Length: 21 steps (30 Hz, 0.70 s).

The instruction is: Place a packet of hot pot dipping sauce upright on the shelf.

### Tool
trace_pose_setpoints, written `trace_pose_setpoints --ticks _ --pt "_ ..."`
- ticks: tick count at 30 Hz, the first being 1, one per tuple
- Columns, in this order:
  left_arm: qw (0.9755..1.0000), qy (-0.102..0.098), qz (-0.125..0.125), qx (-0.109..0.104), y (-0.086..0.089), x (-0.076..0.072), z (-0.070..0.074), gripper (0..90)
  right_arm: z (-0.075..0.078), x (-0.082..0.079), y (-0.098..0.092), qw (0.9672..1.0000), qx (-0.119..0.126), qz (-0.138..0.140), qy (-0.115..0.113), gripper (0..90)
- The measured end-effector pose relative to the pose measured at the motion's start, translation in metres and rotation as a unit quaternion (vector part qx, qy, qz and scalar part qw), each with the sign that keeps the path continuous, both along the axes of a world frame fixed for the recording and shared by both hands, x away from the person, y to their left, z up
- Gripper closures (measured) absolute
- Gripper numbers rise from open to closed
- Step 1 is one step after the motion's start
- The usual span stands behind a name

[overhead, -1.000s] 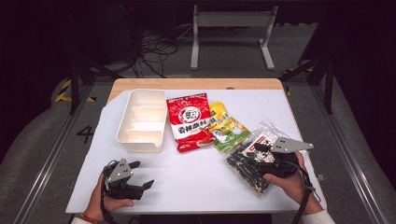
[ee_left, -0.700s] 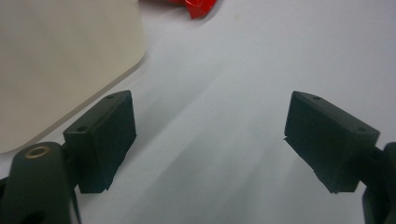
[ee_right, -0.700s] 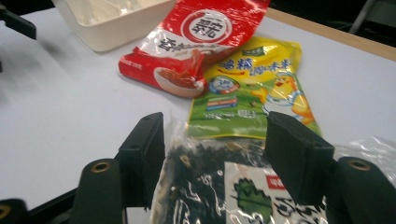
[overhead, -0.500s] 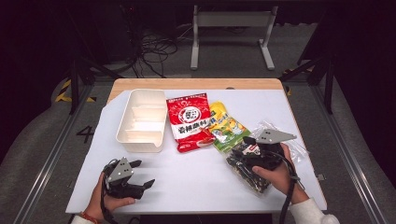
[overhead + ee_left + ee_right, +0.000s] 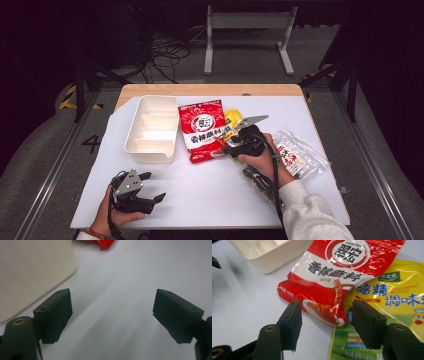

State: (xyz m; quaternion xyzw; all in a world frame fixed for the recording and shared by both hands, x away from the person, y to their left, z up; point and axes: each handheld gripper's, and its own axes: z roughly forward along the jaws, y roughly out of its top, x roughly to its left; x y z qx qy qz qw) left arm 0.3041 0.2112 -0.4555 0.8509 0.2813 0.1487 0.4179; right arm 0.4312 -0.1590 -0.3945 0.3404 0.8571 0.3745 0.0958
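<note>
A red seasoning packet (image 5: 202,131) lies flat beside a white divided tray (image 5: 150,129). A yellow-green packet (image 5: 231,117) partly overlaps its right edge. My right gripper (image 5: 231,145) hovers over the seam between the two packets. In the right gripper view its jaws (image 5: 328,325) stand apart and have just been closing a little. The lower corner of the red packet (image 5: 324,312) lies between them, untouched, and the yellow packet (image 5: 392,295) is on the right. My left gripper (image 5: 152,186) rests open near the front left of the mat, with nothing between its fingers (image 5: 55,315).
A clear bag with a red-and-white label (image 5: 297,155) and a dark packet (image 5: 255,177) lie at the right, behind my right hand. The white mat (image 5: 200,195) covers a wooden table. The tray corner (image 5: 30,272) sits close to my left gripper.
My right gripper has travelled left, from over the dark packet at the right to the red and yellow packets. The left gripper has stayed where it was.
</note>
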Motion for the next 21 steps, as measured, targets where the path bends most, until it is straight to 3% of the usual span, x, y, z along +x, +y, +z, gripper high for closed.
trace_pose_setpoints --ticks 5,8,10,12,14,18,21 --pt "1.0 0.001 -0.002 0.001 -0.001 -0.002 0.0 16.6 -0.01 0.021 0.017 0.9992 -0.024 -0.014 0.029 41.2" --pt "1.0 0.001 -0.006 -0.002 0.0 -0.002 0.0 16.6 -0.015 0.027 0.021 0.9984 -0.038 -0.025 0.032 42.4" --pt "1.0 0.001 -0.006 -0.006 0.0 -0.002 0.0 16.6 -0.023 0.034 0.026 0.9968 -0.047 -0.027 0.058 41.3" --pt "1.0 0.0 -0.005 -0.007 0.0 -0.002 0.001 16.5 -0.028 0.039 0.028 0.9952 -0.043 -0.046 0.075 41.2" --pt "1.0 0.001 -0.006 -0.005 -0.001 -0.001 0.001 16.5 -0.03 0.044 0.029 0.9945 -0.042 -0.061 0.073 38.6" --pt "1.0 0.003 -0.007 -0.002 -0.003 -0.001 0.0 16.5 -0.034 0.051 0.03 0.994 -0.028 -0.064 0.085 38.8" --pt "1.0 0.004 -0.009 0.001 -0.004 0.0 -0.001 16.5 -0.038 0.056 0.032 0.9928 -0.006 -0.063 0.102 46.9"
